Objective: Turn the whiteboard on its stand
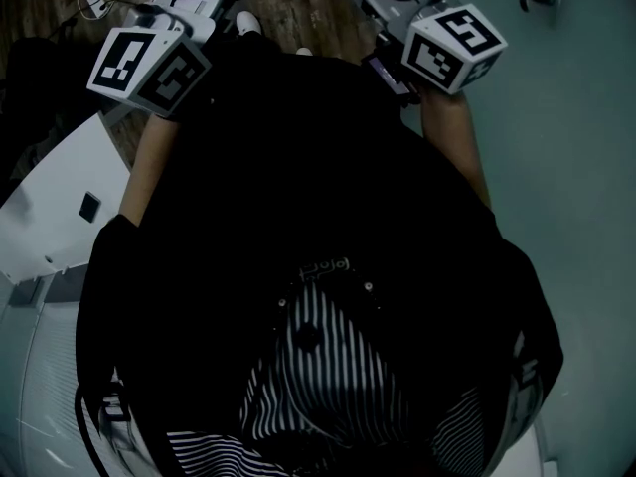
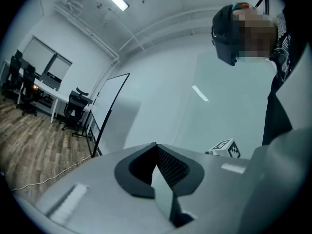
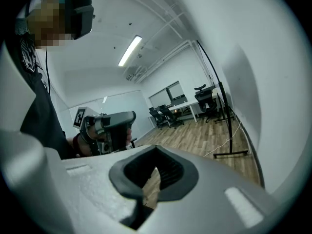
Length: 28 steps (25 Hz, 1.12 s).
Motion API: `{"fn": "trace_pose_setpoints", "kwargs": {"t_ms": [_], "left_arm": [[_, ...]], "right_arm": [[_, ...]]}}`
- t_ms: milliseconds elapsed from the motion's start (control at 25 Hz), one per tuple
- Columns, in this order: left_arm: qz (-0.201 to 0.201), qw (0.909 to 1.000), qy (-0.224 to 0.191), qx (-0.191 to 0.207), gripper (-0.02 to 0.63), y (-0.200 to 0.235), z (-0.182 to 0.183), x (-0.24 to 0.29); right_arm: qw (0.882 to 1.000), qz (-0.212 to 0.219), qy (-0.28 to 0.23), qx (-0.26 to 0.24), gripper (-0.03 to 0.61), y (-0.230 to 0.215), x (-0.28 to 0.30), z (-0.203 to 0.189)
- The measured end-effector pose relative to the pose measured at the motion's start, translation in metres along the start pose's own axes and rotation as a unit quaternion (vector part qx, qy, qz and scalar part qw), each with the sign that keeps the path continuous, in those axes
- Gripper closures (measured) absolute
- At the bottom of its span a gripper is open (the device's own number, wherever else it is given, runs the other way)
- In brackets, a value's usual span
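In the head view, the left gripper [image 1: 149,68] and the right gripper [image 1: 455,46] are both raised on bare forearms. Their marker cubes face the camera over the person's dark top [image 1: 298,197], and wood floor [image 1: 298,8] shows between them.

In the left gripper view, the jaws are closed tip to tip and hold nothing. The whiteboard [image 2: 111,108] stands upright on its black stand on the floor. It is close against the pale wall [image 2: 161,96] and well apart from this gripper. Left of the whiteboard are office chairs [image 2: 74,108] and a desk [image 2: 46,89]. A cable [image 2: 48,177] trails over the floor from near the whiteboard's foot. Right of the whiteboard and lower, the right gripper's cube shows.

In the right gripper view, these jaws are also closed and empty, with only floor visible past them. The whiteboard is seen almost edge-on, its foot flat on the floor beside the wall. Left of the whiteboard are more desks and chairs. Farther left again, a hand [image 3: 79,146] holds the left gripper, well apart from the whiteboard.
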<state>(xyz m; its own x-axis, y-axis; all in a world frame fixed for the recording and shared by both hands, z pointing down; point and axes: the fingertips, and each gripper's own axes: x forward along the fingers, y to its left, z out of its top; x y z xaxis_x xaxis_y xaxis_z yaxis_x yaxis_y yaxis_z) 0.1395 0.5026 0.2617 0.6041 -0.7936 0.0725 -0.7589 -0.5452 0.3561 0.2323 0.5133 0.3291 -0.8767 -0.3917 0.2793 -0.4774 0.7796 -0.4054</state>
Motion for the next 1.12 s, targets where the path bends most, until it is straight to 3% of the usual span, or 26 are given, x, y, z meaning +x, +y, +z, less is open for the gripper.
{"fn": "trace_pose_setpoints", "kwargs": {"t_ms": [120, 320, 560, 880, 1120], "left_arm": [[-0.015, 0.9998, -0.007, -0.005, 0.611, 0.021, 0.011, 0.010], [-0.010, 0.9999, 0.003, 0.000, 0.611, 0.074, 0.019, 0.019], [-0.013, 0.9997, -0.004, -0.021, 0.611, 0.129, 0.039, 0.020], [-0.018, 0.9990, 0.006, -0.041, 0.611, 0.206, 0.048, 0.005], [0.003, 0.9978, 0.000, -0.067, 0.611, 0.249, 0.050, -0.008]], "right_arm": [[1.000, -0.003, 0.008, 0.000, 0.578, -0.008, 0.024, 0.012], [1.000, -0.008, 0.027, -0.012, 0.578, -0.019, 0.075, 0.029], [0.999, -0.017, 0.040, -0.017, 0.578, -0.030, 0.124, 0.052], [0.996, -0.014, 0.080, -0.025, 0.578, -0.022, 0.215, 0.069], [0.992, 0.009, 0.112, -0.051, 0.578, -0.010, 0.261, 0.074]]}}
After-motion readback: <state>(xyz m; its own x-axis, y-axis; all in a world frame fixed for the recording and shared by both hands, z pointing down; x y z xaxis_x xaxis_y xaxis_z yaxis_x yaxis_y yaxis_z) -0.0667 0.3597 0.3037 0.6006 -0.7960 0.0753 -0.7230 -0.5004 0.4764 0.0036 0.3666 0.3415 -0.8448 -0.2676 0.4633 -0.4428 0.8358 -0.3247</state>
